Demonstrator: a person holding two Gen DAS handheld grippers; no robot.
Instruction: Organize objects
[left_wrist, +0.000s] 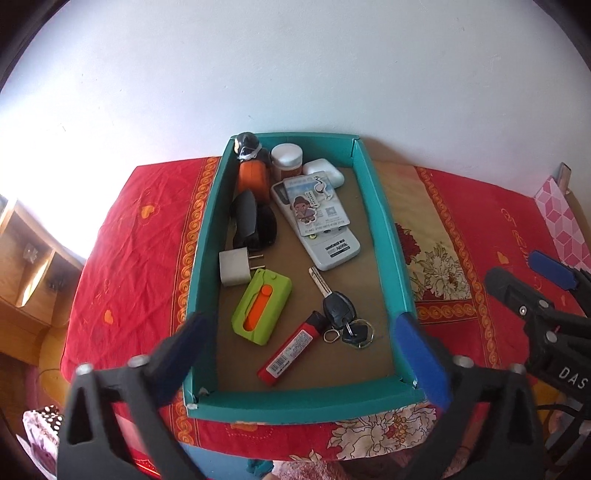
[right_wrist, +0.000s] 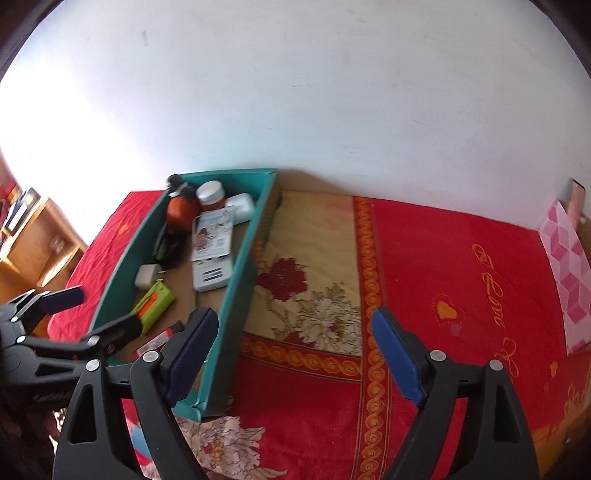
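left claw spread, empty | right claw spread, empty | risk: teal cardboard box at frame centre, probably light, may slide if nudged

a teal open-topped box with a brown cardboard floor sits on the red cloth, holding every item. at its far end: a penguin figure upright in the left corner, a white-capped jar beside it, then a white earbud case. black sunglasses lie along the left wall, a white plug adapter nearer. cards rest atop a white remote. nearest lie a green-and-orange case, a car key with rings, and a red lighter.
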